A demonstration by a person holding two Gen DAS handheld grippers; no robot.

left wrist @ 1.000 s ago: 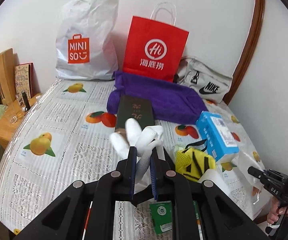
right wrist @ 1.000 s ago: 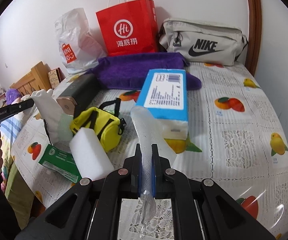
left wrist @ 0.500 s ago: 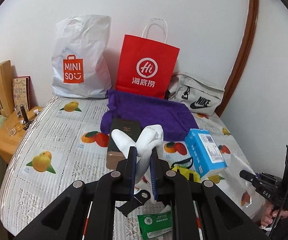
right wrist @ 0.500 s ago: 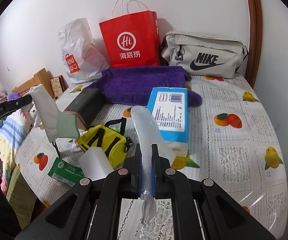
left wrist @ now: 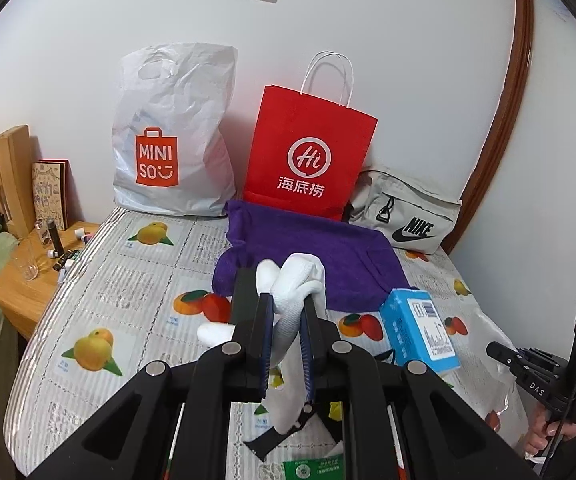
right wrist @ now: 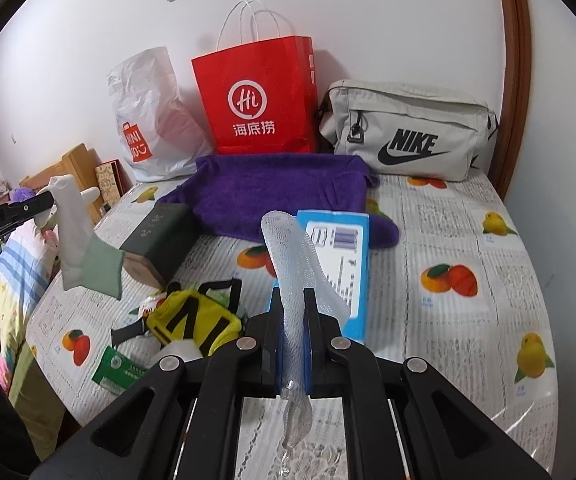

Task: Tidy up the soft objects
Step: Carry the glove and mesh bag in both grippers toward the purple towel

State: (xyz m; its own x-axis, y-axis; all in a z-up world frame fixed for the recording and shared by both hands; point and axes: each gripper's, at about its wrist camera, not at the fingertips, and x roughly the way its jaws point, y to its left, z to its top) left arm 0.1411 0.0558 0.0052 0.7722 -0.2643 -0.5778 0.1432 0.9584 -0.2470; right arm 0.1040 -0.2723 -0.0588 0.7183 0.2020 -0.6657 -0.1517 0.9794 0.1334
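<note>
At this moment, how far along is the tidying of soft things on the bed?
Done: nothing looks sorted yet. In hand: the left gripper is shut on a white sock with a green cuff, the right gripper on a clear foam mesh sleeve, both held above the bed. Left: the rumpled purple towel and small yellow pouch lie loose on the fruit-print cover.

Both claws tilt downward above the bed. The left claw [left wrist: 286,330] is clamped on a white sock [left wrist: 296,284]; the right claw [right wrist: 293,334] pinches a clear mesh sleeve [right wrist: 294,256].
</note>
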